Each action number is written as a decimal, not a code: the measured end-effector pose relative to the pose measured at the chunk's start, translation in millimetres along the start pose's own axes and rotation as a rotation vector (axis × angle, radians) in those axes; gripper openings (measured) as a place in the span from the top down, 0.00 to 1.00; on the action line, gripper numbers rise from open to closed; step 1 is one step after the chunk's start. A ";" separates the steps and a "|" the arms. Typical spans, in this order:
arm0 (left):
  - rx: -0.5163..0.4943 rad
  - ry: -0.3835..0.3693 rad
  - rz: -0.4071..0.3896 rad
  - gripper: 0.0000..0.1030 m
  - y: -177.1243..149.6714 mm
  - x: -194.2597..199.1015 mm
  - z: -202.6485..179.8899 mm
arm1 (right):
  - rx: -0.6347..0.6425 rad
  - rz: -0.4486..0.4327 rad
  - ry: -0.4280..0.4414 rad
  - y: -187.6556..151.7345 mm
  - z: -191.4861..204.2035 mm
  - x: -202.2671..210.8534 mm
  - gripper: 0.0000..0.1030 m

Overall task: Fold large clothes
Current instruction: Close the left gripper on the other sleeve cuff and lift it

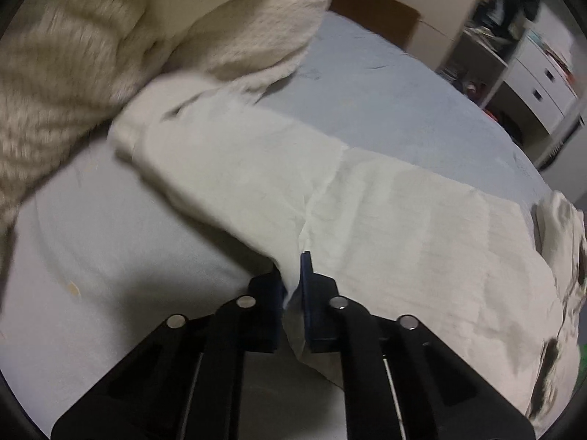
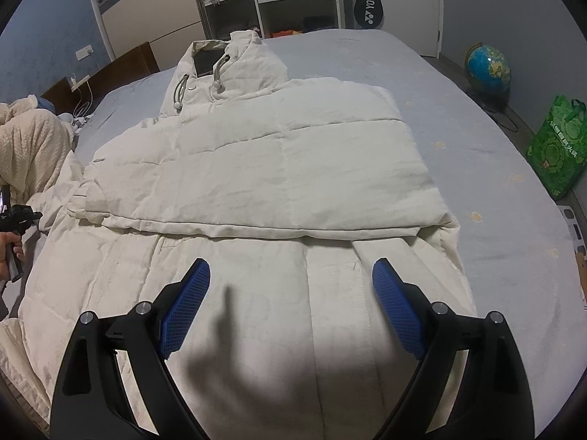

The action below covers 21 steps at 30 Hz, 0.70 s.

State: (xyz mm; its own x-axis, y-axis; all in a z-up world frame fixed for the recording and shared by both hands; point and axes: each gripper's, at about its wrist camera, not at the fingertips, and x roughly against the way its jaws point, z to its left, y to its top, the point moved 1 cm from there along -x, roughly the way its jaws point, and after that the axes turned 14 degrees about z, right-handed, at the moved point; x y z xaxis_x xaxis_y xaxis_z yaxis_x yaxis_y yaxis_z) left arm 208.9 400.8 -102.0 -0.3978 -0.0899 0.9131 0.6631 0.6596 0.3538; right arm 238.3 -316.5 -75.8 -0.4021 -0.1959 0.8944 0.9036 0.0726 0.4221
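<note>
Partly, the scene is obscured: the left wrist view is motion-blurred, so the weave of the cream fleece blanket (image 1: pixel 73 55) up and to the left of the tool reads only as soft ribbing. The fold of fabric passes between the left gripper (image 1: pixel 292 275) pads and hides their inner faces. In the right wrist view the coat's left portion runs out of frame, and a dark shadow covers the fabric directly ahead of the tool base.

The white padded coat (image 2: pixel 279 168) lies flat on the grey-blue bed sheet (image 2: pixel 477 139), directly ahead of the right gripper (image 2: pixel 291 282). Its shell is matte, slightly crinkled and quilted in broad horizontal panels, with seams running toward the tool on the near portion. One layer is folded over another across its middle. The hood (image 2: pixel 234 62), at the far end, carries grey drawcords with toggles. From the left wrist view, one sleeve (image 1: pixel 227 154) extends away up-left from the tool and ends in a ribbed cuff.

The left gripper points steeply downward; its jaws are clamped narrow on a pinch of coat fabric at the sleeve seam. The right gripper also tilts downward above the near hem, jaws spread wide, its blue textured pads (image 2: pixel 190 304) clear of the fabric and holding nothing. A hand (image 2: pixel 7 253) gripping a black handle shows far left.
</note>
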 end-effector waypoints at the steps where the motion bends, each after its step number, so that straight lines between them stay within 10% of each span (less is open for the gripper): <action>1: -0.013 -0.005 -0.018 0.94 -1.0 7.3 -1.8 | -0.003 0.001 0.003 0.0 -0.7 0.0 0.16; 21: -0.204 -0.154 -0.268 0.96 -21.4 141.1 -100.8 | -0.120 -0.059 0.109 -2.9 -22.6 19.0 0.16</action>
State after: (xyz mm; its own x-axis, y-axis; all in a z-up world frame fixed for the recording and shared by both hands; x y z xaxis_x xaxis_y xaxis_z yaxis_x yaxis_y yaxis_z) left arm 202.5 298.8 39.6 -0.6549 -0.1156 0.7469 0.6293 0.4638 0.6236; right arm 231.4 -342.5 -63.4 -0.4426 -0.3021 0.8443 0.8926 -0.0586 0.4470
